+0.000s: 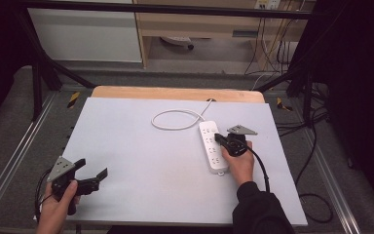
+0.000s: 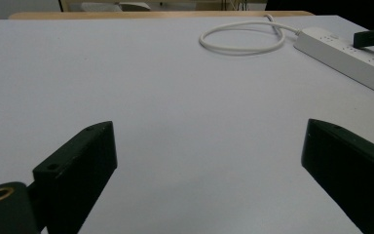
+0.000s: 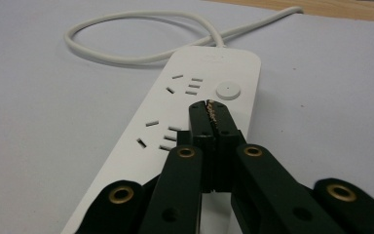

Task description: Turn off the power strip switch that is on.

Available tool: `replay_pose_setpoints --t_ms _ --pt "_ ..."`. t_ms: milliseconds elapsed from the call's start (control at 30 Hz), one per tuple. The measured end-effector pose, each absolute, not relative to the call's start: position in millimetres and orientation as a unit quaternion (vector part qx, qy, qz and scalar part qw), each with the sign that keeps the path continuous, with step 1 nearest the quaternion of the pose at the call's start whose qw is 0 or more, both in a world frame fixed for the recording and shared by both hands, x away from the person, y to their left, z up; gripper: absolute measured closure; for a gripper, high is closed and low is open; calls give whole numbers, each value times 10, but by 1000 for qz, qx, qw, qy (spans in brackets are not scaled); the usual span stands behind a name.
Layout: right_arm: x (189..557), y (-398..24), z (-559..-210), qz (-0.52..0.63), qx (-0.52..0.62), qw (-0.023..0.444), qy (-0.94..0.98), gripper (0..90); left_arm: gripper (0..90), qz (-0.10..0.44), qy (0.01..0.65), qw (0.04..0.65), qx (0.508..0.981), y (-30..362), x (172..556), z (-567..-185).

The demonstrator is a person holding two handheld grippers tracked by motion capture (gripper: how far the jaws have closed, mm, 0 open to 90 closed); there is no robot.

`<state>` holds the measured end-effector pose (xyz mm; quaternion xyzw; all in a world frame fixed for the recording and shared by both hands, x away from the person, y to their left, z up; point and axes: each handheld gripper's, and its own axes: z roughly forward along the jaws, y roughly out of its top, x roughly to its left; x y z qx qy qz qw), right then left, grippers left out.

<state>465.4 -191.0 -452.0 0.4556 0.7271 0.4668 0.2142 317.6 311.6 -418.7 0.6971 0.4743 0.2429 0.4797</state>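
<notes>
A pale grey counter (image 1: pixel 146 161) is lying under the high view, with a wooden strip (image 1: pixel 175 92) showing along its far edge. Most of its surface is lying bare: the whole left and middle stretch is giving open room between the two hands.

A white power strip (image 1: pixel 212 147) is resting on the right part of the counter, well in from the right edge. Its long axis is running roughly from near to far, tilting slightly leftward toward the far end. Its white cord (image 1: pixel 177 119) is leaving from the far end, curling in a loop on the counter and then running off over the far edge.

The right hand-held gripper (image 1: pixel 220 138) is sitting over the power strip, its jaws pressed together with nothing between them; in the right gripper view the tips (image 3: pixel 210 113) are hovering just short of the round button (image 3: pixel 228 90).

The left hand-held gripper (image 1: pixel 91 172) is sitting near the counter's near left corner, its jaws spread wide and holding nothing, pointing rightward across the bare surface.
</notes>
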Motion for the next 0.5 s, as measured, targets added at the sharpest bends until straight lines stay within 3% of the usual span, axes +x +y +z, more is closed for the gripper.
replay_pose_setpoints --t_ms 500 --pt "4658 -1909 -4521 465 454 214 729 900 57 243 475 479 697 3123 3169 -4184"
